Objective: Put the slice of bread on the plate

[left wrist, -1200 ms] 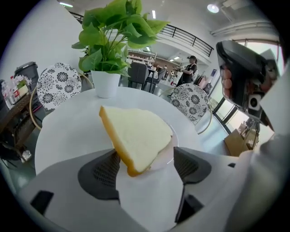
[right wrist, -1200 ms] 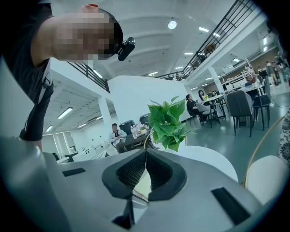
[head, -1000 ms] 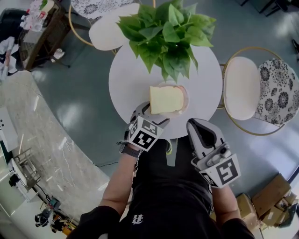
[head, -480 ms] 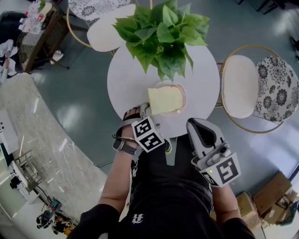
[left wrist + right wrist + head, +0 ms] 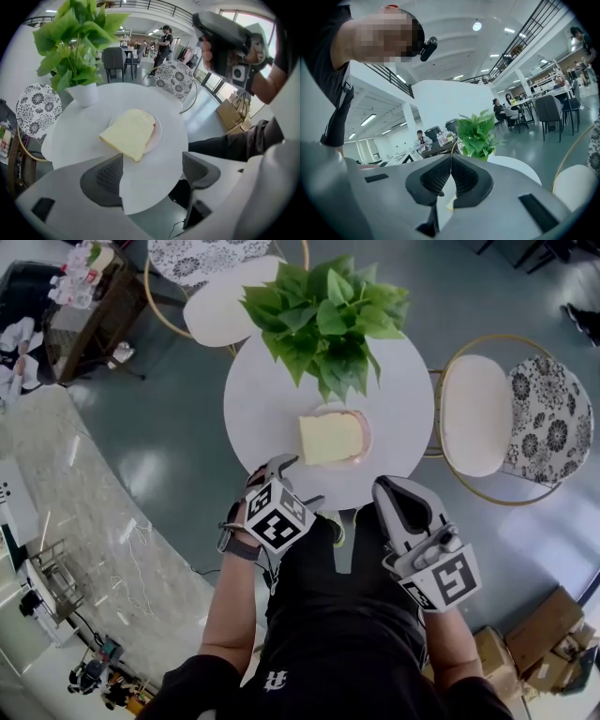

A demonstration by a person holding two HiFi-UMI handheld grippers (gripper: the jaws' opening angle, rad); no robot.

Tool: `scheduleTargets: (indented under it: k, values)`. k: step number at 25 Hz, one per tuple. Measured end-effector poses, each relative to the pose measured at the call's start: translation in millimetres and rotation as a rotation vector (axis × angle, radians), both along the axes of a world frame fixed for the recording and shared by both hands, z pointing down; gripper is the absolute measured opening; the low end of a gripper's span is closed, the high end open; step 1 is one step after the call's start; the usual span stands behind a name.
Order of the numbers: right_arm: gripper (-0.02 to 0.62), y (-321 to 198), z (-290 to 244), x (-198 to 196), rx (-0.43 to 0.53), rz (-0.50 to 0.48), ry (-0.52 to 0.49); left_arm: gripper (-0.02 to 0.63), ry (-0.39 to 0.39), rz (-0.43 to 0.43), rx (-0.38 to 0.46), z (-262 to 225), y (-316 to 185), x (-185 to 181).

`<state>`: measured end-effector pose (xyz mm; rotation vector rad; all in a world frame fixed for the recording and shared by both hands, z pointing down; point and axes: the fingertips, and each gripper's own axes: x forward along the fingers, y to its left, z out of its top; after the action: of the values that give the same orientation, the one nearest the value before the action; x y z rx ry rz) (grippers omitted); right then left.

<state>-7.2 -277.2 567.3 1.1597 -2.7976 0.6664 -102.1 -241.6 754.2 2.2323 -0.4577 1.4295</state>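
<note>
A pale yellow slice of bread (image 5: 330,438) (image 5: 129,133) lies flat on a small pinkish plate (image 5: 368,435) (image 5: 157,136) at the near side of the round white table (image 5: 262,399) (image 5: 75,131). My left gripper (image 5: 292,482) (image 5: 152,163) hovers at the table's near edge, a short way back from the bread, open and empty. Held off the table in front of the person's body, my right gripper (image 5: 390,488) (image 5: 451,158) is shut with nothing between its pads.
A leafy green plant (image 5: 328,320) (image 5: 77,42) (image 5: 477,136) in a white pot stands at the table's far side, behind the plate. Round-seated chairs (image 5: 478,413) (image 5: 220,306) flank the table. A marble counter (image 5: 66,484) runs along the left.
My left gripper has drawn back from the bread's near-left corner toward the person, apart from the slice. The bread stays on the plate. The right gripper has barely moved.
</note>
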Motion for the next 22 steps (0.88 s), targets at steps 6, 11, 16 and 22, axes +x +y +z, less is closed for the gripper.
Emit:
scheduleTargets:
  k: [6,11,16,22]
  values:
    - [0.006,0,-46,-4,0.006,0.009,0.017,0.348,0.306,-0.136,0.118,-113,-8,31]
    - [0.006,4,-97,-10,0.011,0.018,0.019,0.216,0.475,-0.234,0.240,-213,-7,42]
    - [0.006,14,-146,-14,0.052,0.015,0.034,0.120,0.573,-0.322,0.340,-286,-1,42]
    - [0.006,27,-189,-17,0.109,0.009,0.050,0.010,0.649,-0.397,0.487,-350,7,38]
